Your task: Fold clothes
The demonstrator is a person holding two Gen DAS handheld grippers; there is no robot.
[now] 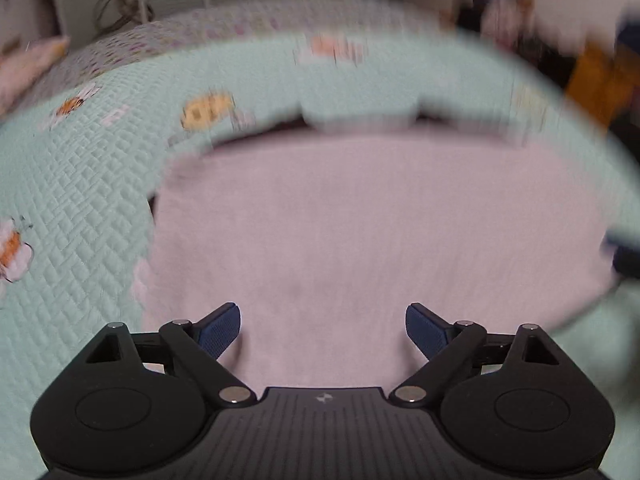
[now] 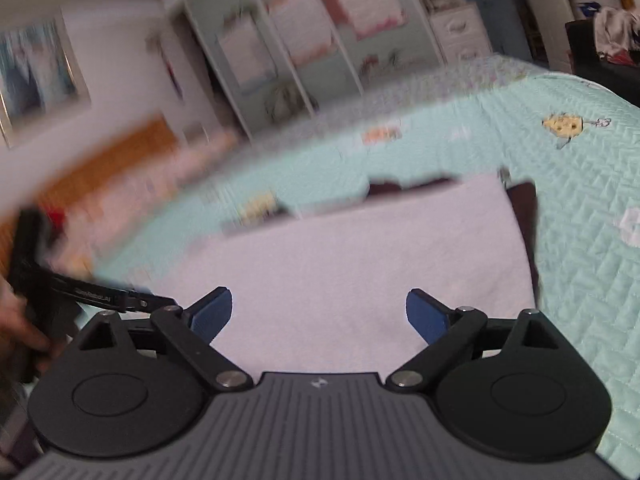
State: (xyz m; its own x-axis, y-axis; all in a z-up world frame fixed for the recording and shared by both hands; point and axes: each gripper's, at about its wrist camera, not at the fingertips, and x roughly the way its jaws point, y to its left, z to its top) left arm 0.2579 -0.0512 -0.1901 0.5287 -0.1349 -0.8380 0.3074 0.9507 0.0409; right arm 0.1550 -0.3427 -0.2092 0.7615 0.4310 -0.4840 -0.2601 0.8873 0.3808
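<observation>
A pale pink garment lies flat on a mint quilted bedspread. Dark fabric shows at its far edge, with a mint piece lying across the middle of that edge. My left gripper hovers over the garment's near part, open, with nothing between its blue pads. In the right wrist view the same pink garment spreads ahead, with a dark strip along its right edge. My right gripper is open above it, holding nothing. The left gripper's black body and a hand show at far left.
The bedspread carries small printed bees and cheese shapes. White shelves with papers stand behind the bed, an orange-brown piece of furniture at left, and a dark chair with clothes at far right. Both views are motion-blurred.
</observation>
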